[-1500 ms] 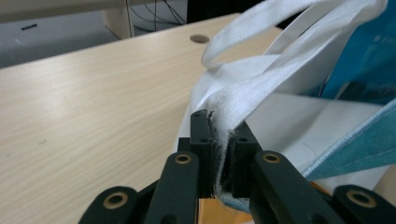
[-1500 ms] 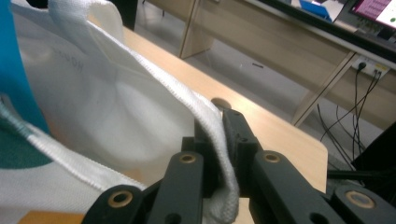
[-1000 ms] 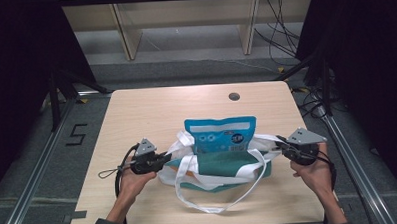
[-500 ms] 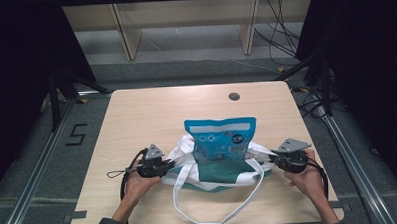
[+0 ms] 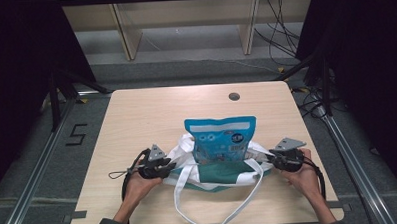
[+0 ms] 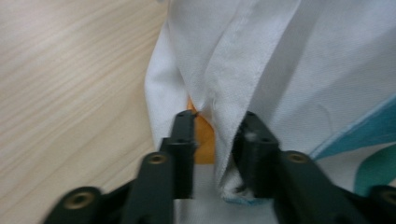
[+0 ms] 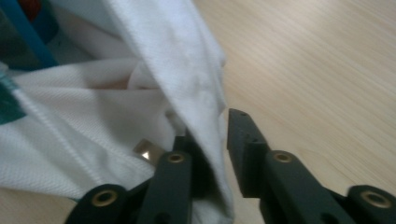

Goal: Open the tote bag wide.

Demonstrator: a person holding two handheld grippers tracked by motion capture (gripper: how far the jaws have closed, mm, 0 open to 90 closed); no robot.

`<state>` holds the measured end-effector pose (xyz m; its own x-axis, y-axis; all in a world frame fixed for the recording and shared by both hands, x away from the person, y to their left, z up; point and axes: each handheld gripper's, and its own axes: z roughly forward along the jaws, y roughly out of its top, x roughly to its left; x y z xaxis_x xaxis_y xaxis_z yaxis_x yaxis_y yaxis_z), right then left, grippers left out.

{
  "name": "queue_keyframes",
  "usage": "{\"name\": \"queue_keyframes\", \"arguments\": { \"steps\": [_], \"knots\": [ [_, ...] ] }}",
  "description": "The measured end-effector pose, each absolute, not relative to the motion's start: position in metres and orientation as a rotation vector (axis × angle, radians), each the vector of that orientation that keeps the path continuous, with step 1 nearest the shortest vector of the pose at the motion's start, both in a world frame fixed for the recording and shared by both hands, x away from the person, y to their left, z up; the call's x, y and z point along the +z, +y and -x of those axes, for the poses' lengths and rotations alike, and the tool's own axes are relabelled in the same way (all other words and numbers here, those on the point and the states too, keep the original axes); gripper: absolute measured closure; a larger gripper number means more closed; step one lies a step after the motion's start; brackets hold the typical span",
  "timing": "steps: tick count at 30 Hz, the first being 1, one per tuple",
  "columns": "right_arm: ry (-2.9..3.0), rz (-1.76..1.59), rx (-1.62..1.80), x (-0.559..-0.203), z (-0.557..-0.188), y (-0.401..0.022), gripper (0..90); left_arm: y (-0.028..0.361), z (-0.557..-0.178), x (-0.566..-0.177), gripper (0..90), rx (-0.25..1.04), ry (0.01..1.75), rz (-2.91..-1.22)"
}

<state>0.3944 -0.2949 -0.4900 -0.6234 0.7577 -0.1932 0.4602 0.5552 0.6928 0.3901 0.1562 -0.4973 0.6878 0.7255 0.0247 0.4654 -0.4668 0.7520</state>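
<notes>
Near the bench's front edge, white tote bag lies with blue snack pouch halfway inside; left gripper and right gripper fingers straddle the rim cloth with visible gaps, grip unclear, pouch likely not fully bagged.

A light wooden table with a round cable hole near its far edge carries a white and green cloth bag near the front, its long strap looping toward the front edge.
</notes>
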Motion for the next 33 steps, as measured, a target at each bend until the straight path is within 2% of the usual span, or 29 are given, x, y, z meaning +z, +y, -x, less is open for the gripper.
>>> {"name": "queue_keyframes", "arguments": {
  "steps": [2,5,6,8,13,21,24,25,26,27,28,29,31,33],
  "knots": [
    [2.218,-1.091,0.941,-0.473,-0.389,-0.303,61.5,0.160,-0.390,-0.489,44.4,0.461,0.986,-2.114],
    [2.161,-1.114,1.040,-0.457,-0.385,-0.309,56.7,0.162,-0.391,-0.483,36.5,0.445,0.997,-2.080],
    [2.154,-1.143,1.116,-0.437,-0.374,-0.307,54.3,0.162,-0.390,-0.474,36.2,0.429,0.983,-2.063],
    [2.153,-1.065,1.184,-0.420,-0.367,-0.304,52.7,0.157,-0.389,-0.464,34.0,0.446,0.954,-2.052],
    [2.234,-0.927,1.286,-0.399,-0.349,-0.273,50.4,0.138,-0.392,-0.444,33.6,0.470,0.842,-2.066],
    [2.399,-0.806,1.254,-0.416,-0.355,-0.235,45.0,0.123,-0.406,-0.449,36.0,0.459,0.810,-2.108],
    [2.478,-0.780,1.217,-0.424,-0.357,-0.226,48.6,0.120,-0.413,-0.453,38.0,0.423,0.830,-2.077],
    [2.496,-0.728,1.165,-0.423,-0.353,-0.224,62.5,0.118,-0.421,-0.453,40.0,0.394,0.793,-2.072],
    [2.496,-0.728,1.165,-0.423,-0.353,-0.224,62.5,0.118,-0.421,-0.453,46.4,0.394,0.793,-2.072],
    [2.513,-0.687,1.135,-0.421,-0.350,-0.225,68.1,0.117,-0.424,-0.454,46.4,0.393,0.797,-2.054],
    [2.542,-0.638,1.124,-0.418,-0.342,-0.230,75.9,0.118,-0.433,-0.453,62.6,0.422,0.770,-2.074],
    [2.551,-0.600,1.122,-0.417,-0.338,-0.232,77.8,0.117,-0.439,-0.453,71.3,0.412,0.780,-2.060],
    [2.565,-0.589,1.099,-0.418,-0.332,-0.234,79.3,0.116,-0.444,-0.453,78.4,0.416,0.804,-2.043],
    [2.597,-0.579,1.076,-0.424,-0.322,-0.235,80.7,0.117,-0.458,-0.456,81.2,0.418,0.833,-2.068]
  ]
}}
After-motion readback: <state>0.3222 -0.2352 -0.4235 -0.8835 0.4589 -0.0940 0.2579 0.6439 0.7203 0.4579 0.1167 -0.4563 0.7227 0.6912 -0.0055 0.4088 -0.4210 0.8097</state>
